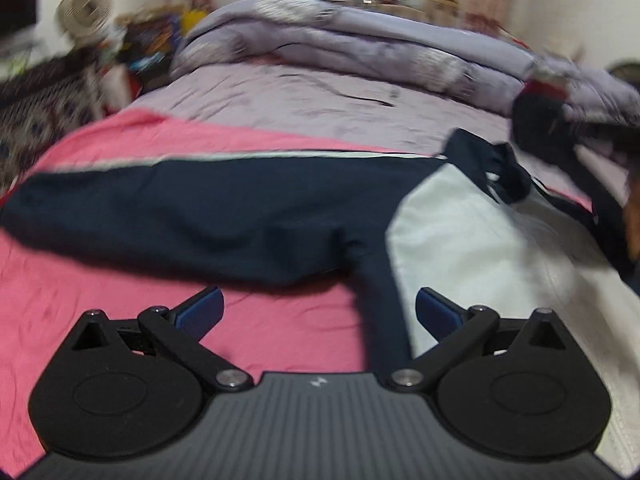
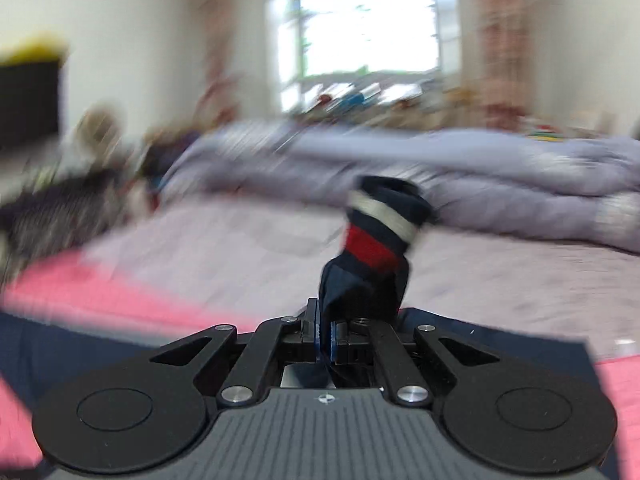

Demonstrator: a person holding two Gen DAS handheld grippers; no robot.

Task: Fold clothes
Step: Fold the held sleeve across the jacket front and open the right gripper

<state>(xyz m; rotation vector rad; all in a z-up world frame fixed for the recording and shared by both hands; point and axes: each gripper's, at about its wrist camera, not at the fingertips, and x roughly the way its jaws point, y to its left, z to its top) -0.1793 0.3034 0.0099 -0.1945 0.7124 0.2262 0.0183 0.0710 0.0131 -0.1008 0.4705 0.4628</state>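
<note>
A navy and white jacket (image 1: 224, 216) lies spread across the pink sheet (image 1: 80, 304) on the bed, its white panel (image 1: 472, 248) to the right. My left gripper (image 1: 319, 312) hovers just above the jacket's near edge, open, with nothing between its blue pads (image 1: 200, 310). My right gripper (image 2: 326, 334) is shut on a navy sleeve cuff (image 2: 380, 232) with red and white stripes, which sticks up from the jaws above the bed. In the left wrist view that right gripper (image 1: 536, 120) appears blurred at the far right, lifting the sleeve.
A rumpled lavender duvet (image 1: 360, 44) is heaped across the far half of the bed on a lilac sheet (image 1: 280, 96). Cluttered shelves and a fan (image 1: 84, 8) stand at the left. A bright window (image 2: 360, 32) is behind.
</note>
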